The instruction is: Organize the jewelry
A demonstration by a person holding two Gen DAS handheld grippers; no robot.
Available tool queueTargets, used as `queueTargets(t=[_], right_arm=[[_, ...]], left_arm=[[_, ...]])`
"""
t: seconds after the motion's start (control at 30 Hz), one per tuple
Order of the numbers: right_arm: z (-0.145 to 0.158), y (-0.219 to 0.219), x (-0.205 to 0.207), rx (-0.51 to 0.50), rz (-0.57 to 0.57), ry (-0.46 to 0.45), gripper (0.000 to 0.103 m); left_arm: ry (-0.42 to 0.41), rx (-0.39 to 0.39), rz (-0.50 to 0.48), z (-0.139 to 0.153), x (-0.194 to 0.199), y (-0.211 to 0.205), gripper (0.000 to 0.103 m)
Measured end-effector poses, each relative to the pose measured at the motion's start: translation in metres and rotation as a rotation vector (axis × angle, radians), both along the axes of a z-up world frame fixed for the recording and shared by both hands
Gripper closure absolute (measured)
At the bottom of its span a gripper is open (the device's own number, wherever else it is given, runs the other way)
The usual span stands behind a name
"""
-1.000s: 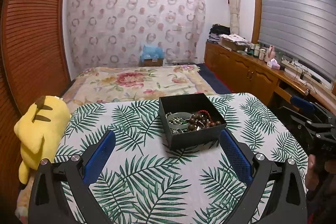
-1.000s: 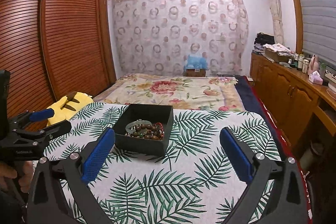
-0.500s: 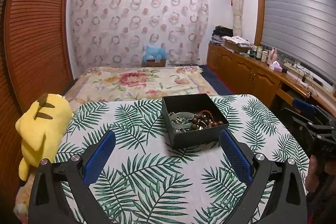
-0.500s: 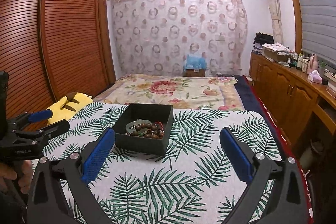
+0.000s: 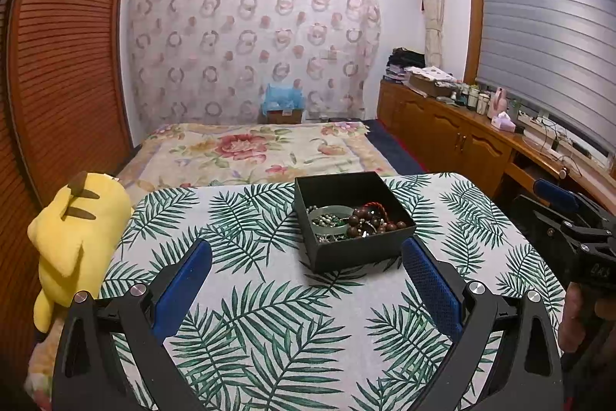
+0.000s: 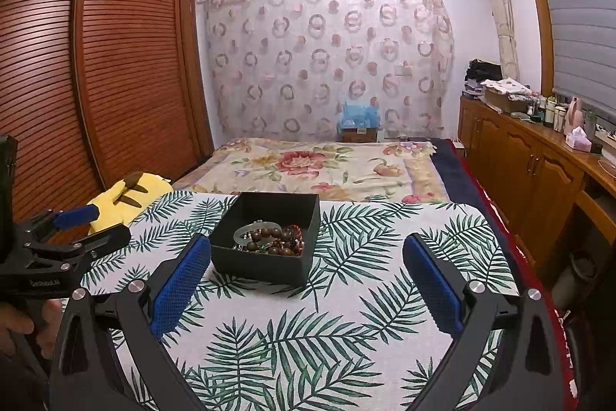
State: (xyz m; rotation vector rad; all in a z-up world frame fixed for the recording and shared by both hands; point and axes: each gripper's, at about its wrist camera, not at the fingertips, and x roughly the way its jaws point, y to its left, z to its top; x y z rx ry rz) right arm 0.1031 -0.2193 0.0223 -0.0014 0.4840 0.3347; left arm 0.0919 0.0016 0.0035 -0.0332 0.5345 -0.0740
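- The left gripper [image 5: 306, 286] hangs above the near part of the table, its jaws spread wide with nothing between the blue pads [image 5: 184, 282].
- The right gripper [image 6: 307, 282] is likewise spread wide and empty, over the near part of the same table; its blue pads [image 6: 433, 289] stand far apart.
- In the right wrist view the left gripper appears at the left edge, held by a hand [image 6: 17, 328]. In the left wrist view the right gripper shows at the right edge, beyond the table's corner.
- A black box [image 5: 360, 251] sits open on the table, just ahead of both grippers and touched by neither. From the left wrist it lies slightly right of centre; from the right wrist it lies left of centre, close beside the left pad.
- Inside the box is a heap of jewelry: a pale green bangle [image 5: 334, 212], a string of dark brown beads [image 5: 364, 220], a red cord bracelet [image 5: 375, 206] and smaller beaded pieces tangled beneath that are too small to tell apart.
- The table [image 5: 269, 314] is covered with a white cloth printed with green palm leaves.
- A yellow plush toy [image 5: 73, 237] rests at the table's left edge.
- Beyond the table is a bed [image 5: 254, 153] with a flowered cover, and behind it a curtain patterned with rings.
- A wooden slatted wardrobe [image 6: 115, 64] stands on the left; wooden cabinets [image 5: 454, 137] with bottles and a tissue box run along the right.
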Motion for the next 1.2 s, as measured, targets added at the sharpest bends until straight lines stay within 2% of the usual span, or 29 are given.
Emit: queueTargets(t=[1.2], right_arm=[[-0.0002, 0.0008, -0.0013, 0.003, 0.0, -0.004, 0.002]], left_arm=[[-0.016, 0.014, 0.004, 0.0068, -0.0034, -0.0071, 0.008]])
